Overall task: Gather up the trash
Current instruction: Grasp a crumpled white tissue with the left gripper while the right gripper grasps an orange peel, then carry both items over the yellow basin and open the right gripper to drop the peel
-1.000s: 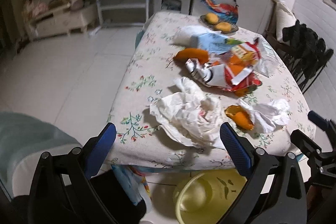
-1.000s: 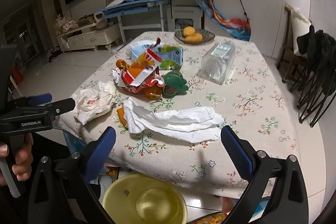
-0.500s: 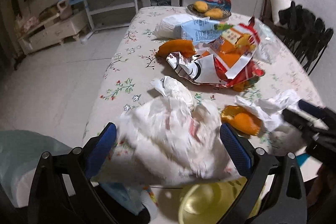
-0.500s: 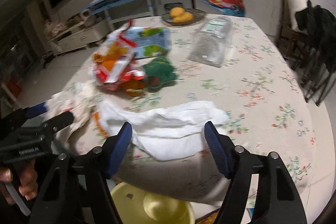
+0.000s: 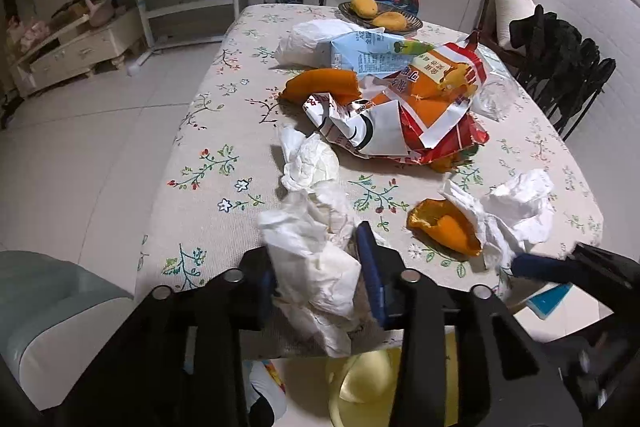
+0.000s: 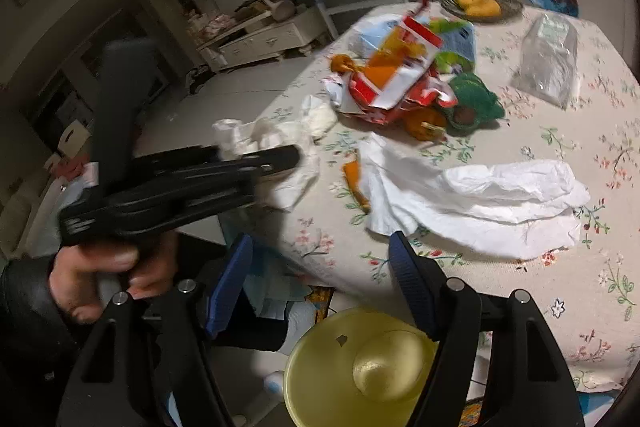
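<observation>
The left gripper (image 5: 316, 279) has just been closing and now pinches a crumpled tissue (image 5: 316, 259) between its blue pads at the near table (image 5: 192, 163) edge, low enough to drag the wad off the cloth. Directly beneath the tongs sits a yellow bin (image 6: 360, 367), probably why the grab happens at the edge: a short drop. The right gripper (image 6: 320, 283) stands partly spread, nothing between its pads; the white wrapper (image 6: 480, 203) lies just ahead of its right finger, likely next. Beyond both tongs, snack bags (image 5: 420, 107) and orange peel (image 5: 444, 227) wait uncollected.
</observation>
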`<state>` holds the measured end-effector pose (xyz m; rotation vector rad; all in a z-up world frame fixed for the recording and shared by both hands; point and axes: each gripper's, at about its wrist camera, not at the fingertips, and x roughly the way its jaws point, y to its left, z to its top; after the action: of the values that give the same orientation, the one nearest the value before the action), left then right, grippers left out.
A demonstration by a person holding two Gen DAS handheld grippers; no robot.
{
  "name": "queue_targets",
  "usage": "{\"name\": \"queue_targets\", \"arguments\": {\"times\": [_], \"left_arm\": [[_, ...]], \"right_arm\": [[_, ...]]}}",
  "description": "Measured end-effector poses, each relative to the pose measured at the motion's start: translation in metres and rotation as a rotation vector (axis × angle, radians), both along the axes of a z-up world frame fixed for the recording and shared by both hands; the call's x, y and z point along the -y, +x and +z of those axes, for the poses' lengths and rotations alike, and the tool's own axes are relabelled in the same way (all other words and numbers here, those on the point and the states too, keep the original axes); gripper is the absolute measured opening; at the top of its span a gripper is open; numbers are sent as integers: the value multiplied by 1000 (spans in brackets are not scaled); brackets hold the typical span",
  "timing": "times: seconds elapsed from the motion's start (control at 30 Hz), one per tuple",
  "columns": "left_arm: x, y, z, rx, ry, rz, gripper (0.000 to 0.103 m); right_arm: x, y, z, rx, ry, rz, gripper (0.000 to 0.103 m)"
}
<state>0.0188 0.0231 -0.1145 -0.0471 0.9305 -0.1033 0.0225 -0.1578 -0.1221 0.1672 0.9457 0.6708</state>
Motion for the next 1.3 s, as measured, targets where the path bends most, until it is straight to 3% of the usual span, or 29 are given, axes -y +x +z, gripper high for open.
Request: {"name": "queue_targets", "arguments": {"times": [0.13,0.2,0.23,0.33,0.57,0.67,0.7,0.77,1.03,1.1,1.17,1.3], "left_arm": [[-7,-3,2,-5,-26,8,33],[-10,-4,2,-5,-33,12,33],[-11,-4,2,-6,-35,14,33],[-12,-5,1,-10,-36,17,33],[-15,-8,3,-9,-51,20,32],[-19,-14,11,22,-70,23,30],[-20,-16,14,32,-77,22,20],[-22,-22,21,46,-93,14,17],[-26,-32,20,26,-92,3,17],[-26,-35,23,39,-93,2,17],[-28,-37,26,53,-90,8,17],[-34,-37,23,40,-103,29,17]], "right_arm": [[8,18,1,29,-65,-117,69],[17,24,6,70,-71,-210,75],[25,26,8,88,-55,-260,80],[46,32,9,63,24,-330,81],[-2,10,5,38,-79,-104,80],[-12,14,-1,25,-74,-74,80],[-11,15,-3,15,-60,-75,79],[-15,19,-6,6,-46,-67,71],[-35,27,-3,77,-118,-71,65],[-40,29,-4,89,-141,-67,50],[-41,31,-6,89,-150,-58,23],[-38,31,-4,67,-108,-40,19]]}}
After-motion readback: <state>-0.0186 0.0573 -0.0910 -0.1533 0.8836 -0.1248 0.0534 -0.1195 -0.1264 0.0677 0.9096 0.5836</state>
